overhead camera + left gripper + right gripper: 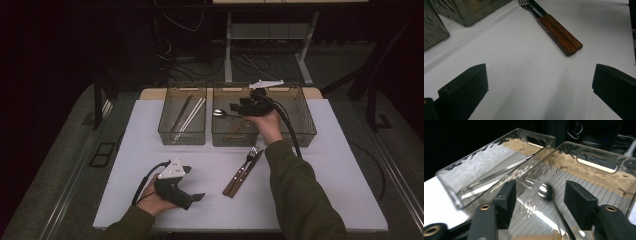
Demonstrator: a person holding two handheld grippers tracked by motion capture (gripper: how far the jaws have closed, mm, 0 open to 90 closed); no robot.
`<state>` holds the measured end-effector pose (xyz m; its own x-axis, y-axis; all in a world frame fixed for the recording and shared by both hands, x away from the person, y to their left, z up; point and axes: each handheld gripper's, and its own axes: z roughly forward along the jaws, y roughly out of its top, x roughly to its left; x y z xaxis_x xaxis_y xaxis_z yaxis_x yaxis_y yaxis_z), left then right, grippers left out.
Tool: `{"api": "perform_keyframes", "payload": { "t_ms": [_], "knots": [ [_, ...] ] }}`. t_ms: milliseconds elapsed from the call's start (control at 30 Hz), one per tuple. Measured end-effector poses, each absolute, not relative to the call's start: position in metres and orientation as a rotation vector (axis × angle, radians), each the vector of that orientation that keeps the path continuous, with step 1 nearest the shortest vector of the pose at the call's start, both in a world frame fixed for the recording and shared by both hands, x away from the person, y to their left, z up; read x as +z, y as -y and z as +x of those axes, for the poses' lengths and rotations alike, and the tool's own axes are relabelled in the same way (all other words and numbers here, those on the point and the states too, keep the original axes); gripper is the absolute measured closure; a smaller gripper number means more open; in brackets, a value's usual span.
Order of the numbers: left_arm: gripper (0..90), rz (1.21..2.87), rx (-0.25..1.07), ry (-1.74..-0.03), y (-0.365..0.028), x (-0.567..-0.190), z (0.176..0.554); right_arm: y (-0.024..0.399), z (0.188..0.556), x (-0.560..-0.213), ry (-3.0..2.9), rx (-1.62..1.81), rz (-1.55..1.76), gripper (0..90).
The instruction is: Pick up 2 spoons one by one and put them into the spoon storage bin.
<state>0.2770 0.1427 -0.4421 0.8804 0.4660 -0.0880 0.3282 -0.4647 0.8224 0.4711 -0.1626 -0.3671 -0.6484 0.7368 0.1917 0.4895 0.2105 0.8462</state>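
Right gripper view: the spoon [546, 191] is seen between the spread jaws of the right claw [539, 196], untouched, over the middle bin [596, 173]. Left of this bin, the left claw [196, 197] is held spread on the surface [325, 165].

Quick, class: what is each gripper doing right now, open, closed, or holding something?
Left gripper: open, holding nothing, resting over the table.
Right gripper: open above the middle bin, spoon lies loose between its jaws.

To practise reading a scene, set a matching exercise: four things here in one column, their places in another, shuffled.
1. spoon
2. fork
3. chopsticks
4. left tongs

A. in the left bin
B. resting low over the table's near edge, open
C. on the table beside a knife
D. over the middle bin, between the right tongs' open jaws

Pairs: 1-D, 2-C, 3-A, 4-B
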Motion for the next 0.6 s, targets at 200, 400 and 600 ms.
{"api": "perform_keyframes", "payload": {
  "t_ms": [200,400,600],
  "knots": [
    [0.0,2.094,0.18,-0.588,-0.141,-0.443,0.276,0.174,0.447,-0.361,-2.278,1.416,1.101,38.6],
    [0.0,2.101,0.186,-0.59,-0.142,-0.443,0.276,0.188,0.423,-0.357,-2.3,1.432,1.052,47.7],
    [0.0,2.099,0.186,-0.596,-0.142,-0.444,0.276,0.2,0.402,-0.36,-2.356,1.41,1.019,59.5]
  ]
}}
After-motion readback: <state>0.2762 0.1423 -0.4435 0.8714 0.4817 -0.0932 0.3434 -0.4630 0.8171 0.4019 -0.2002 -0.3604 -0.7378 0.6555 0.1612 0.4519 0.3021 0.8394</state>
